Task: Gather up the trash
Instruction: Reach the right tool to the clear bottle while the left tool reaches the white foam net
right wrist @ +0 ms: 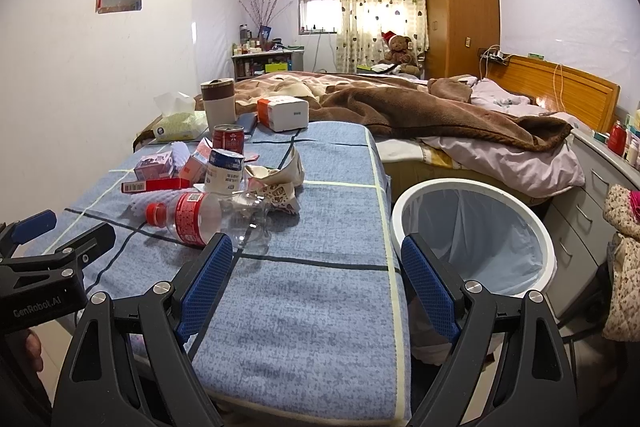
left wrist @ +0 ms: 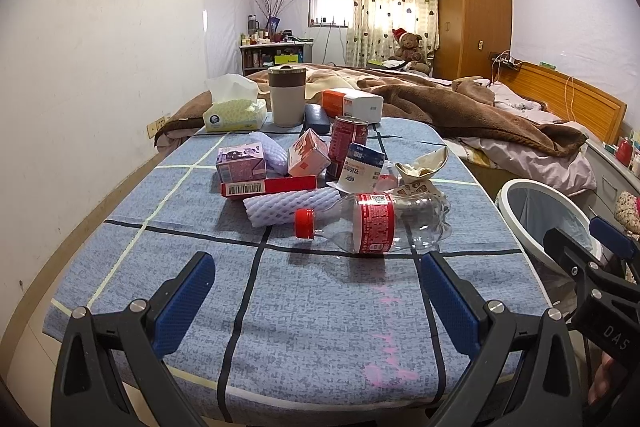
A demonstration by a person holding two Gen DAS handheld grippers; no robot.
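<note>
While both grippers hover over the near edge of the table [left wrist: 120, 227], nothing has been picked up yet, so I judge that the task is at its very beginning. The left gripper [left wrist: 316, 291] has its fingers spread wide and empty, and the right gripper [right wrist: 316, 267] is also wide apart and holds nothing.

The trash lies in one heap on the blue cloth. Nearest, at 12 o'clock from the left gripper, lies the crushed plastic bottle [left wrist: 372, 227] on its side, its red cap pointing to 9 o'clock. It is probably the best first piece: the fingers should close across the labelled middle, not on the cap, because the thin wall will give and the round body may roll. The white bin [right wrist: 472, 235] stands beside the table at about 3 o'clock, well open at the top.

Just behind the bottle, touching it, are a foam sleeve [left wrist: 288, 207] and a crumpled paper bag [left wrist: 420, 171]; a careless grip may drag them. Farther at 12 o'clock stand a red can [left wrist: 348, 143] and a yogurt cup [left wrist: 360, 163]. The tissue box [left wrist: 236, 111] and lidded tumbler [left wrist: 286, 95] at the far edge seem not to be trash.
</note>
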